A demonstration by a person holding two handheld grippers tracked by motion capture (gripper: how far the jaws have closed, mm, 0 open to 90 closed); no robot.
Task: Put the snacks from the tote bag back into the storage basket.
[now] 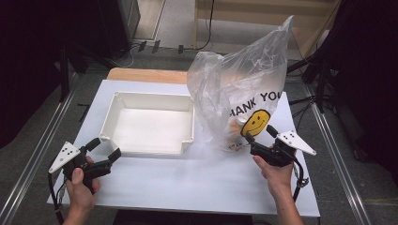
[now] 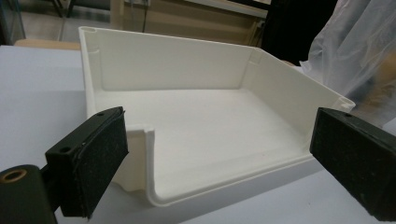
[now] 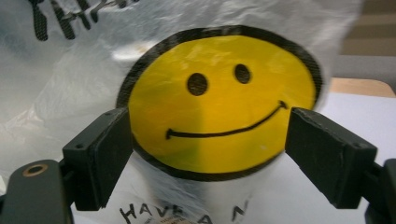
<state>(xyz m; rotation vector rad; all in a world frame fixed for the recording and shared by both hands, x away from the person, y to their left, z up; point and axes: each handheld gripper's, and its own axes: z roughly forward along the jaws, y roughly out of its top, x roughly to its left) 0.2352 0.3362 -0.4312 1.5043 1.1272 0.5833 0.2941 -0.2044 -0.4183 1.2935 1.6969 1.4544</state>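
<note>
Right gripper (image 1: pixel 259 131) fingers spread, just before the plastic bag (image 1: pixel 244 89); left gripper (image 1: pixel 104 149) fingers spread beside the white tray (image 1: pixel 187 123).

Bright overhead light on the white table (image 1: pixel 211 178); surroundings go dark at both sides. Soft shadows, mild glare on the plastic bag (image 1: pixel 244 93). High view low-res, slightly soft. Gripper views: close stuff sharp-ish, background blurred, esp. top edges.

Something orange-brown inside the plastic bag (image 1: pixel 244 89) stays a blur (film clouds it); its lettering (image 3: pixel 182 212) is cut off at 6 o'clock.
</note>
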